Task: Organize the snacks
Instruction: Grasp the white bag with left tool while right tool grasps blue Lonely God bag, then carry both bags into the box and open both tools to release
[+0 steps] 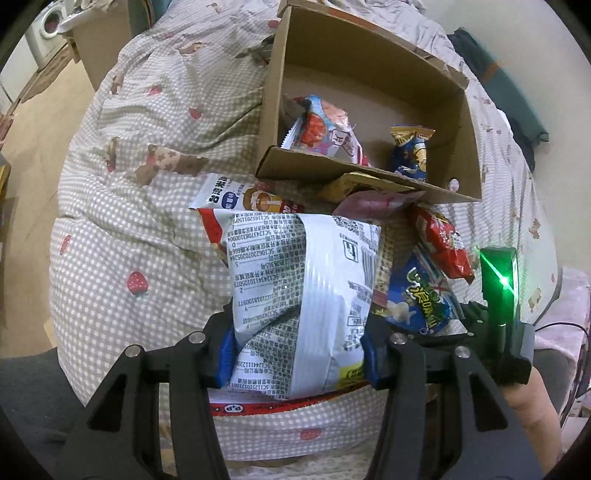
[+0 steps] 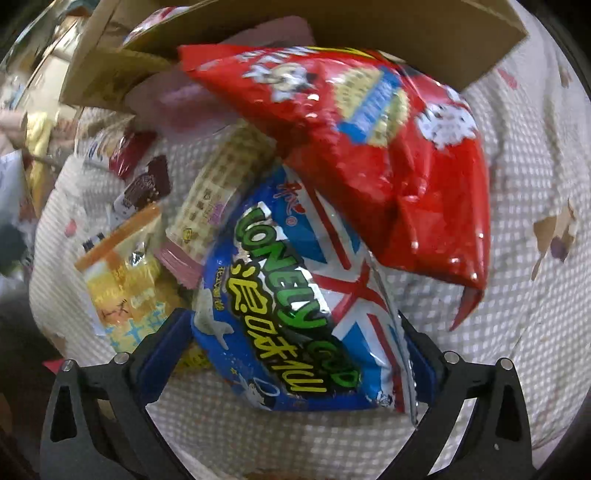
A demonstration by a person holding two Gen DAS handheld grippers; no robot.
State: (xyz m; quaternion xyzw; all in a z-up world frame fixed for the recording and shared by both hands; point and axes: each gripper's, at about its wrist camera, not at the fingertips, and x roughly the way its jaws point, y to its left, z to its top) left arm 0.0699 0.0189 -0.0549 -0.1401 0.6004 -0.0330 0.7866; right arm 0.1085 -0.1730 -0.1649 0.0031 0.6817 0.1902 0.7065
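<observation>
Snacks lie piled on the checked bed (image 1: 122,221) beside your cardboard box (image 1: 369,70). Your left claw (image 1: 295,363) grips a white bag (image 1: 303,295) showing its back, dense with small print and codes. Your right claw (image 2: 295,354) stands wide around a blue bag (image 2: 295,314) with a Union Jack pattern and green "LONELY GOD" lettering, pads not visibly pressing. A red bag (image 2: 388,155) overlaps its top.

A bed is covered by a beige checked quilt printed with strawberries and bears (image 1: 147,229); a white front-loading washing machine (image 1: 46,35) is seen beyond, on tan flooring (image 1: 33,147)
</observation>
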